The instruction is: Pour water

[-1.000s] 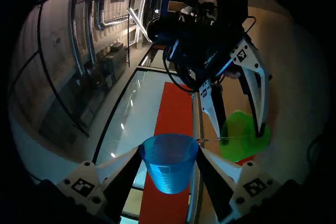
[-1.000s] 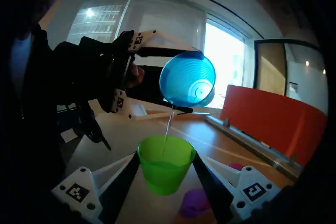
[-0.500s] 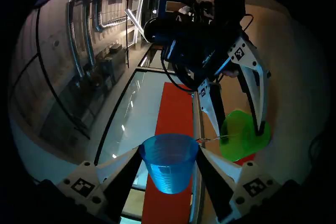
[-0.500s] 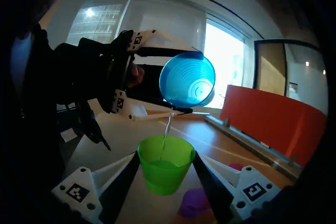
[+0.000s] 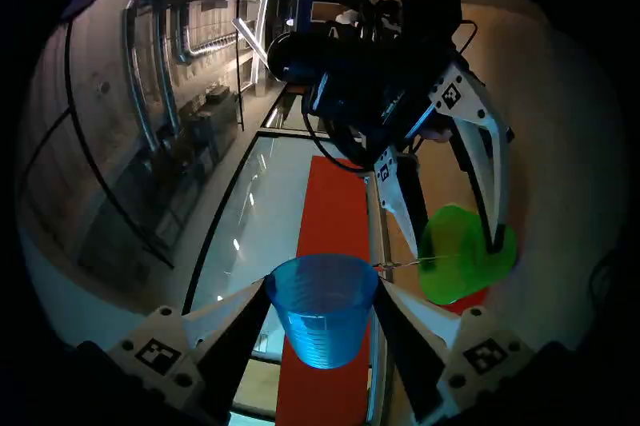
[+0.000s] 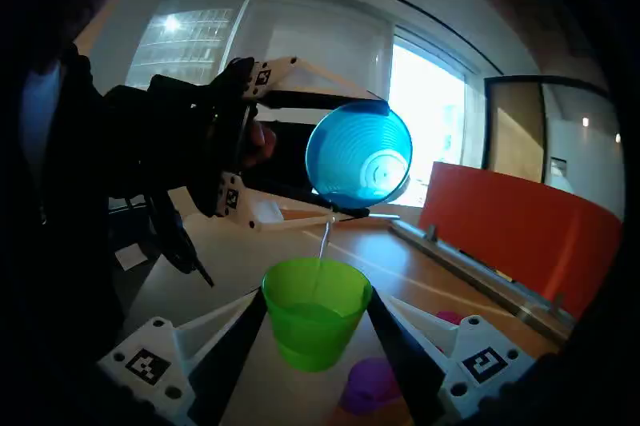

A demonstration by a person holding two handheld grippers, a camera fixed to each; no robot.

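right gripper view, near field: the right gripper (image 6: 318, 300) is clamped on a green cup (image 6: 316, 334), with both fingers pressed to its sides. the cup is upright and partly filled with water. below it, slightly right, a purple thing (image 6: 370, 384) lies on the wooden table (image 6: 240, 254); its kind cannot be told.

farther off, above the green cup, the left gripper (image 6: 364, 153) grips a blue cup (image 6: 358, 156), one finger over it and one under. the cup is tipped on its side, mouth facing the camera. a thin stream of water (image 6: 324, 238) falls from its lower lip into the green cup. a hand (image 6: 258, 138) holds that gripper at left.

far right: a red panel (image 6: 520, 222). far back: a bright window (image 6: 428, 118).

left gripper view: both fingers press the blue cup's sides. the green cup lies beyond, to the right.
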